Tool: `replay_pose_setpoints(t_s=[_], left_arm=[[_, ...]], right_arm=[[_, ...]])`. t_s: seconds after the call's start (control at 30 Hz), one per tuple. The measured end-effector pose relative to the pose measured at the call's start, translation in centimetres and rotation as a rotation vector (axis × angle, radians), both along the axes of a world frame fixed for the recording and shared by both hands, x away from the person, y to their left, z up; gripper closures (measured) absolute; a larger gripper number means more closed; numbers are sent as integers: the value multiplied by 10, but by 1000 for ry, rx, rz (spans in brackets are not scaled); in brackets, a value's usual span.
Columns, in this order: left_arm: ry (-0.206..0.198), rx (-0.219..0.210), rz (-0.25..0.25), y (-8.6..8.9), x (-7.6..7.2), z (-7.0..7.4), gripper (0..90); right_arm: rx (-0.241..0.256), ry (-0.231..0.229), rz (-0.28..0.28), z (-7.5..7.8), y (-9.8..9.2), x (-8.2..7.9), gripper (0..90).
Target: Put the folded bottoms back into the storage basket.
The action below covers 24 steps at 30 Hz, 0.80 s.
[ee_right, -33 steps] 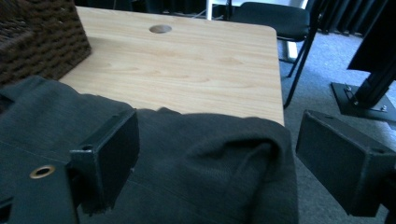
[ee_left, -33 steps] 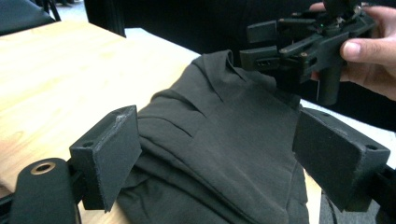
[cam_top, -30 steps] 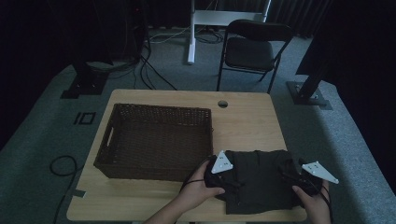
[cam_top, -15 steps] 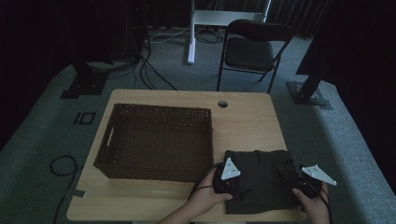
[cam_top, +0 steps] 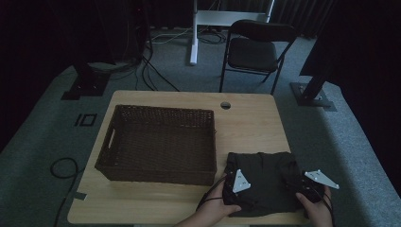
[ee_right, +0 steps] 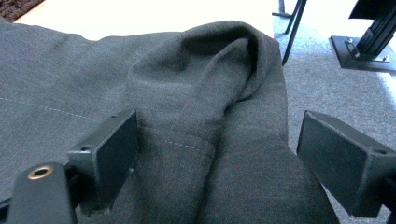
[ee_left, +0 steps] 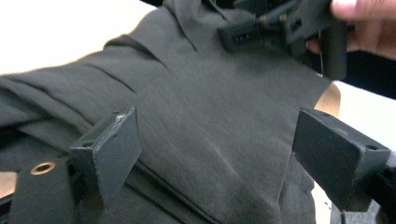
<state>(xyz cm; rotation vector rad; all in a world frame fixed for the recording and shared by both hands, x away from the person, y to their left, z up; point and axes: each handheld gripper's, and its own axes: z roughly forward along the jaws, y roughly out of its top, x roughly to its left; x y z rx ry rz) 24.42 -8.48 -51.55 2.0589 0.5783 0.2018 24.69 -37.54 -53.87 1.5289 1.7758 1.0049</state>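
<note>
A dark grey folded garment (cam_top: 265, 182) lies at the table's near right corner. My left gripper (cam_top: 236, 187) rests over its near left part, jaws open with the cloth (ee_left: 219, 126) spread between them. My right gripper (cam_top: 309, 187) stands at the garment's near right edge, jaws open around a rolled fold of the cloth (ee_right: 219, 130). The left gripper view also catches the right gripper (ee_left: 280, 28), held by a hand, at the top. A dark brown wicker basket (cam_top: 161, 144) stands empty to the left of the garment.
The wooden table (cam_top: 246, 123) has a round cable hole (cam_top: 225, 105) near its far edge. A black folding chair (cam_top: 255, 52) stands behind the table. The table's right edge drops to grey carpet (ee_right: 336, 84) just beyond the garment.
My left gripper has moved right and toward the near edge, onto the garment. The garment now lies more compact. The right gripper has barely moved.
</note>
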Motion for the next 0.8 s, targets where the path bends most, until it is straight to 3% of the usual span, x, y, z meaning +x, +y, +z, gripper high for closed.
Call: replay_pose_setpoints(t_s=[0.2,0.33,0.43,0.53,0.6,0.8], left_arm=[[-5,-11,33,1,1,-6,156],[-4,-45,83,5,1,-9,155],[-7,-31,125,9,2,-15,155],[31,-3,154,10,2,-24,155],[29,15,160,9,2,-29,155],[36,39,206,5,3,-31,150]], right_arm=[[-7,9,1,-2,1,1,130],[3,10,0,-2,0,1,129],[7,8,-2,-2,0,1,129],[0,13,-1,-3,0,1,129],[-8,23,3,-3,1,1,128],[11,54,10,-7,3,2,119]])
